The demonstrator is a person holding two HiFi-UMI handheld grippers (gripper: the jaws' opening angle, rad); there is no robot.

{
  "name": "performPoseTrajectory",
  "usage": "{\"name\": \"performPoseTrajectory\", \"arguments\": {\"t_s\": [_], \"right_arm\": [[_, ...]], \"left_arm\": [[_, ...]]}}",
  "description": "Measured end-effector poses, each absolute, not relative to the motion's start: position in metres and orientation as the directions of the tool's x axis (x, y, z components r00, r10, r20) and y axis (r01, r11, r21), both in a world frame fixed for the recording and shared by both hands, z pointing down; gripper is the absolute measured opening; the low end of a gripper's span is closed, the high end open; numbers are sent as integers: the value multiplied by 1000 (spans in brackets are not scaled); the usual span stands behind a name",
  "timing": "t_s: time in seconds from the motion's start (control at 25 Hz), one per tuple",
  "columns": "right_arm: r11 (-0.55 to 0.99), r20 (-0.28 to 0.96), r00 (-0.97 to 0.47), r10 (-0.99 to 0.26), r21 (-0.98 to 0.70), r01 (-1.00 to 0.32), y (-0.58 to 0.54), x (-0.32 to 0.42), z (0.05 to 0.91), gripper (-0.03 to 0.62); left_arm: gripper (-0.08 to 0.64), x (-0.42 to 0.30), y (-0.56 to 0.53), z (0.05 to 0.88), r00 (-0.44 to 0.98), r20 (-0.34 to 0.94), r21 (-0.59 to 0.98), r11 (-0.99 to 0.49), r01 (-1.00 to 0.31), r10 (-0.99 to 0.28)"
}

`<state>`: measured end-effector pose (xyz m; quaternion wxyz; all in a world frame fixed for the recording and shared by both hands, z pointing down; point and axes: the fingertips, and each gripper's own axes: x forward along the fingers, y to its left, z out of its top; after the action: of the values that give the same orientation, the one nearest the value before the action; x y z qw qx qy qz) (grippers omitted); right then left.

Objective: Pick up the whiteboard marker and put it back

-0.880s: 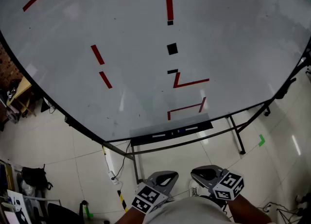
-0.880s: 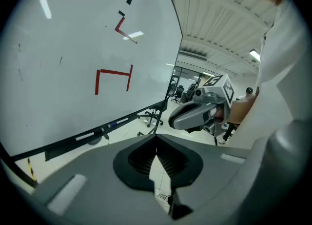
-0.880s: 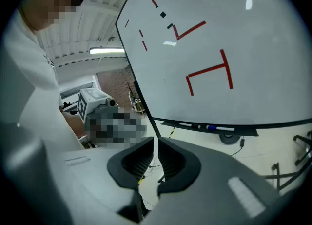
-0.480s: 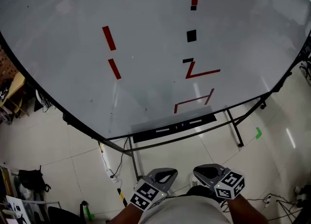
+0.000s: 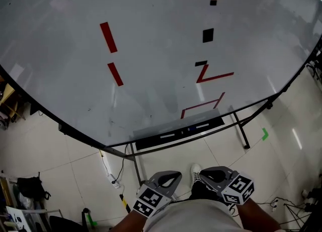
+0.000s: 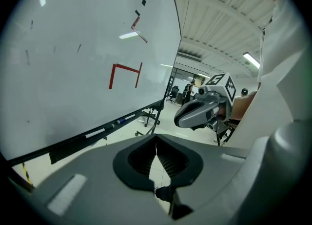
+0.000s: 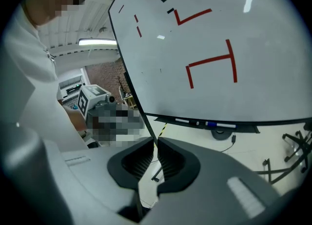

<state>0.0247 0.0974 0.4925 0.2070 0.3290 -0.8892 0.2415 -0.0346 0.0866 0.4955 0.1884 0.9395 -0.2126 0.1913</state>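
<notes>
The left gripper (image 6: 156, 143) has its ribbed pads (image 6: 142, 159) pressed together at the tips, with nothing between them. The right gripper (image 7: 156, 146) has its pads (image 7: 169, 164) barely apart, and only floor shows through the thin slit. Both grippers are held low in front of the person, side by side and angled down toward the floor, well short of the board. Each carries a cube of black-and-white square markers, the left cube (image 5: 148, 203) and the right cube (image 5: 240, 188).

Ahead, 2 whiteboard markers lie in the dark tray (image 5: 146, 142) along the bottom edge of the whiteboard (image 5: 151, 50). They lie end to end with their long axes running along the tray. The black-capped marker (image 5: 168, 135) is on the left with its cap pointing right. The blue-capped marker (image 5: 198, 127) is on the right with its cap pointing left, so the 2 caps meet in the middle. Any print on the white barrels is too small to read.

The board bears 3 red strips and 3 small black squares, none forming readable writing. Just above the tray are a red angle (image 5: 214, 75) and a red bracket shape (image 5: 201, 106).

Below, a white shoe (image 5: 195, 173) stands on the pale tiled floor (image 5: 75, 150), and a green tape mark (image 5: 264, 134) lies to the right.
</notes>
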Motion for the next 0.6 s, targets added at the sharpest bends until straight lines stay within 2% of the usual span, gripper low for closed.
{"name": "performPoseTrajectory", "arguments": {"t_s": [0.6], "right_arm": [[821,534,-775,-337,-236,-520,-14,66,496,26]], "left_arm": [[20,2,-4,493,707,474,211,-711,-670,-525]]}}
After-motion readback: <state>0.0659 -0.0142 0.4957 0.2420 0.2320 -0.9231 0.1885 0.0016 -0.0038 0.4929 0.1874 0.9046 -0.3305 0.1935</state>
